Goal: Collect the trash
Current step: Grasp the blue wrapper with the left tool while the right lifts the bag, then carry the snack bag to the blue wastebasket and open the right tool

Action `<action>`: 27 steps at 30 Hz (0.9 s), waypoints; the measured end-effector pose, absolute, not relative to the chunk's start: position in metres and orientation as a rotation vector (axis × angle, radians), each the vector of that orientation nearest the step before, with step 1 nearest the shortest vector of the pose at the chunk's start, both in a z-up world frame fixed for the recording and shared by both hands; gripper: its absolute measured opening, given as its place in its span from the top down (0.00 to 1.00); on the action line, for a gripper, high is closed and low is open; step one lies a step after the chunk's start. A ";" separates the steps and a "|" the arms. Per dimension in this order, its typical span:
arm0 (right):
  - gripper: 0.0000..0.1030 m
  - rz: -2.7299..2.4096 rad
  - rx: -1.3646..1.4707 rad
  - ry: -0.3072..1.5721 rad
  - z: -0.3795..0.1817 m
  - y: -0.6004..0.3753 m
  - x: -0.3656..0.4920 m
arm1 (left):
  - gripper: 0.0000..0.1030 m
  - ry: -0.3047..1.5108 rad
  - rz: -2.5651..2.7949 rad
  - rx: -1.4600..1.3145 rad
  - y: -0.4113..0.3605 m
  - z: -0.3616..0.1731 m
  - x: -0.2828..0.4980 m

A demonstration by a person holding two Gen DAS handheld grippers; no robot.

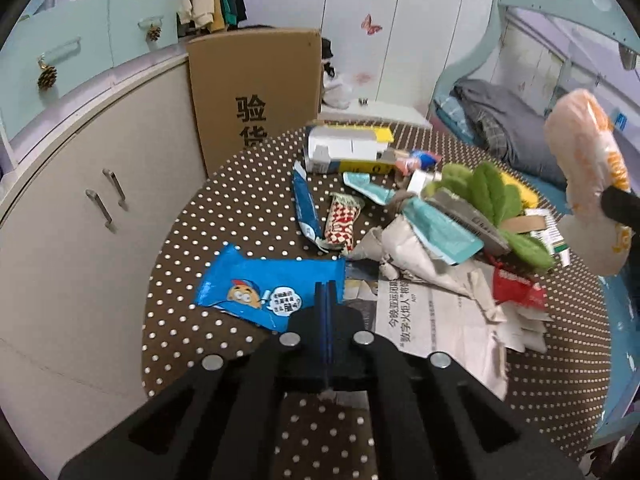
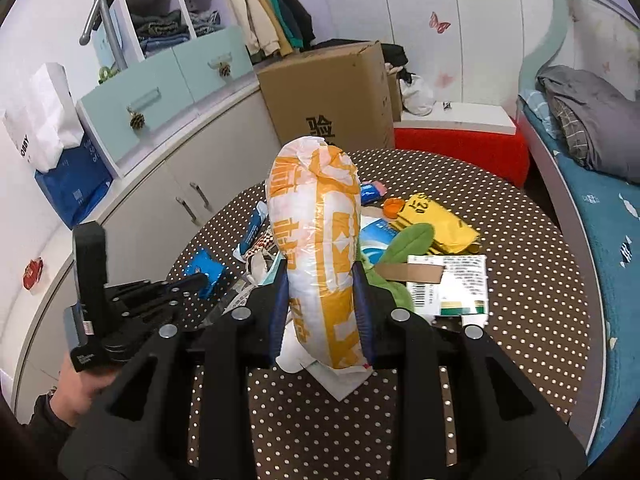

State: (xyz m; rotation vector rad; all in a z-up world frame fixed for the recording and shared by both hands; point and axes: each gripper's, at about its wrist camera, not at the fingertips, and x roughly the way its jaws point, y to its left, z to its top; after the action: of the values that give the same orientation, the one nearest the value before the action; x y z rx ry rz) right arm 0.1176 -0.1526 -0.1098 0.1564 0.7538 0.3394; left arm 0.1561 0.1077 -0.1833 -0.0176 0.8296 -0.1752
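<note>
On the brown polka-dot table (image 1: 240, 184) lies a flat blue snack wrapper (image 1: 256, 288) with a cartoon face. My left gripper (image 1: 327, 286) is shut with its fingertips pinched on the wrapper's right edge; the right wrist view shows the same gripper (image 2: 196, 280) at that blue wrapper (image 2: 206, 270). My right gripper (image 2: 320, 276) is shut on a puffy white-and-orange plastic bag (image 2: 316, 240) and holds it upright above the table. That bag (image 1: 588, 176) appears at the far right of the left wrist view.
A trash pile sits mid-table: newspaper (image 1: 432, 320), a red-and-white wrapper (image 1: 340, 220), a narrow blue wrapper (image 1: 306, 204), a white-and-yellow carton (image 1: 348, 148), green leaves (image 1: 496, 196). A cardboard box (image 1: 256, 92) and cabinets (image 1: 80, 200) stand to the left, a bed (image 1: 500, 120) to the right.
</note>
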 end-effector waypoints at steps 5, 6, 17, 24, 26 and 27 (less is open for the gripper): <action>0.71 0.319 0.167 0.735 -0.104 -0.168 0.108 | 1.00 0.811 -0.188 -0.023 0.109 -0.169 0.147; 0.71 0.315 0.168 0.734 -0.104 -0.171 0.107 | 1.00 0.811 -0.200 -0.036 0.110 -0.167 0.145; 0.71 0.260 0.183 0.716 -0.097 -0.203 0.085 | 1.00 0.715 -0.395 -0.087 0.084 -0.105 0.114; 0.71 0.205 0.215 0.689 -0.088 -0.235 0.072 | 1.00 0.653 -0.546 -0.082 0.035 -0.063 0.106; 0.71 0.183 0.235 0.682 -0.085 -0.253 0.069 | 1.00 0.636 -0.597 -0.062 0.010 -0.053 0.106; 0.71 0.172 0.242 0.679 -0.084 -0.261 0.068 | 1.00 0.630 -0.625 -0.054 -0.004 -0.048 0.107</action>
State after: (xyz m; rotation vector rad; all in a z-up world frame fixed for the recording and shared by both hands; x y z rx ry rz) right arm 0.0676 -0.2610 -0.0836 0.2418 0.6787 0.1716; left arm 0.1072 -0.0036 -0.0478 -0.0542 0.6300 -0.6250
